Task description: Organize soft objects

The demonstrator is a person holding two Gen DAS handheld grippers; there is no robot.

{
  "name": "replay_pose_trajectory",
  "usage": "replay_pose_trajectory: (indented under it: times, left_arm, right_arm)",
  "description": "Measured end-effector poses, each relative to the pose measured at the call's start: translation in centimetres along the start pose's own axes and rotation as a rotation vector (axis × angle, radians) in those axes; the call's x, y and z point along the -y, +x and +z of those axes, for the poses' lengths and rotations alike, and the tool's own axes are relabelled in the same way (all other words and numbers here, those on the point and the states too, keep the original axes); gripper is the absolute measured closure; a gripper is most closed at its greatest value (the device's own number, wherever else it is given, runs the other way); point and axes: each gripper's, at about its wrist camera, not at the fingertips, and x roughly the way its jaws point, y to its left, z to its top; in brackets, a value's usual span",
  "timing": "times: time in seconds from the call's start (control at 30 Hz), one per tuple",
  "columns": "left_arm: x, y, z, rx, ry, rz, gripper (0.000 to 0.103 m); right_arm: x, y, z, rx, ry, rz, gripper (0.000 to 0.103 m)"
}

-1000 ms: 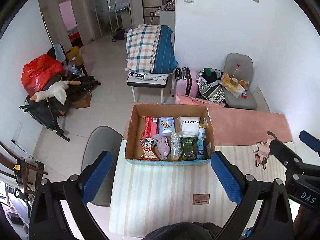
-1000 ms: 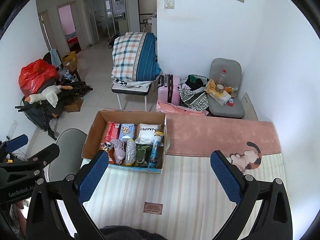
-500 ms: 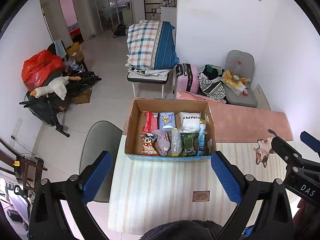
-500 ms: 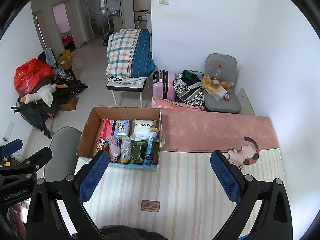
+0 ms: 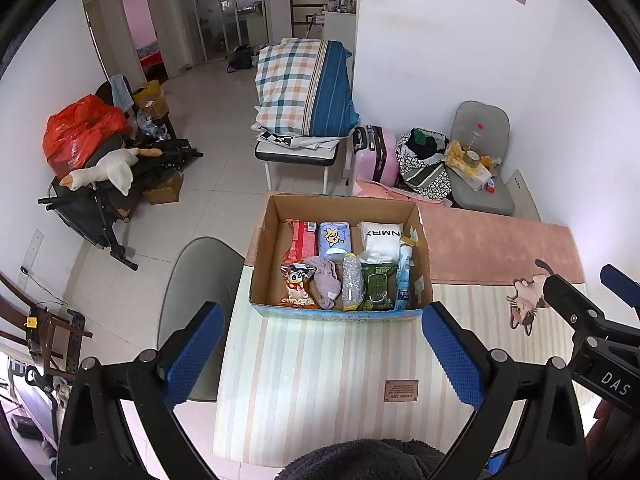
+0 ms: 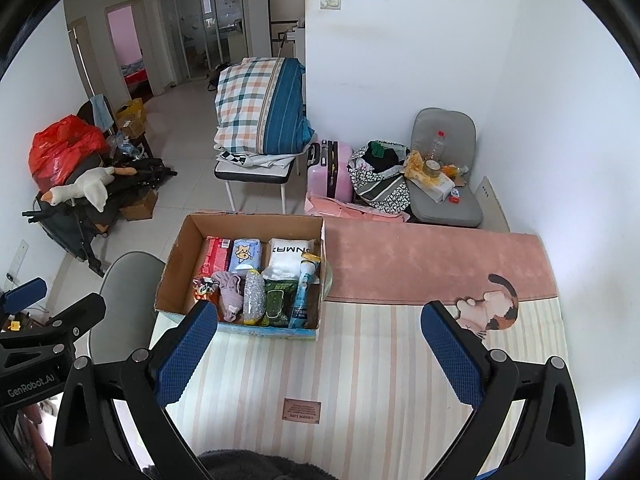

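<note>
Apparently near the end: my left gripper [image 5: 320, 354] and right gripper [image 6: 318, 354] hover spread wide, holding nothing, over the bare striped mat [image 6: 360, 360]. Farther off, the cardboard box [image 5: 340, 314] holds two rows: snack bag, purple sock [image 5: 326, 282], bottles, wipes; behind, tissue packs. Nothing soft lies loose outside.

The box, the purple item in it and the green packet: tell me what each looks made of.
Box: plain brown corrugated cardboard, matte, with raw cut flaps. Purple item: soft knit or fleece fabric, judging by its limp crumpled folds, possibly a sock. Green packet: thin glossy plastic film, since it shows light glare.
</note>
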Motion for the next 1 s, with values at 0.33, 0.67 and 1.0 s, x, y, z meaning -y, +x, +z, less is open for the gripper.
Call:
replay_pose_trajectory:
  times: [0.33, 0.67, 1.0]
  left_arm:
    - [-0.3, 0.0, -0.3, 0.005, -0.004, 0.01, 0.002]
    - [-0.9, 0.1, -0.3, 0.004, -0.008, 0.017, 0.002]
    - [-1.3, 0.6, -0.1, -0.007, -0.001, 0.008, 0.002]
  right_arm:
    - [0.0, 0.0, -0.1, 0.001, 0.003, -0.001, 0.0]
    - [-0.3, 0.3, -0.3, -0.008, 0.008, -0.014, 0.0]
    - [-0.3, 0.6, -0.2, -0.003, 0.008, -0.019, 0.0]
